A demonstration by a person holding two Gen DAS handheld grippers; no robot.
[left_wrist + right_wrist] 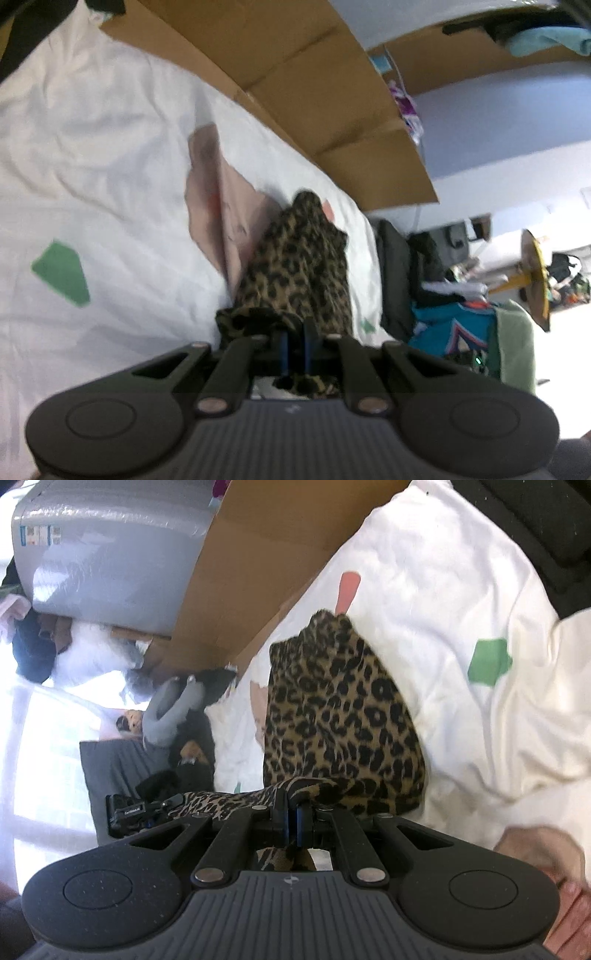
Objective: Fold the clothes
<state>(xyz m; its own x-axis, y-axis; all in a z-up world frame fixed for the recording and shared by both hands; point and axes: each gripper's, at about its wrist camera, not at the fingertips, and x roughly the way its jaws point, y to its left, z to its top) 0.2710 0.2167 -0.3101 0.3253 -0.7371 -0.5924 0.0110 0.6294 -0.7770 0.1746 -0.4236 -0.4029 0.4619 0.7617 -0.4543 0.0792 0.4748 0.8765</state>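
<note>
Through my left wrist camera, my left gripper (295,341) is pinched nearly closed on the near edge of the leopard-print garment (299,266), which hangs from the grip over the white sheet (92,147), partly covering a pink cloth (218,195), with a cardboard box (295,81) along the far side. Through my right wrist camera, my right gripper (291,818) is clamped tight on another bunched edge of the same leopard-print garment (340,709), which drapes onto the white sheet (443,590) beside the cardboard box (258,554), and a hand (550,878) shows at the lower right.

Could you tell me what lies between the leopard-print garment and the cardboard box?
In the left wrist view, a pink garment and bare white sheet separate the leopard-print garment from the cardboard box.
</note>
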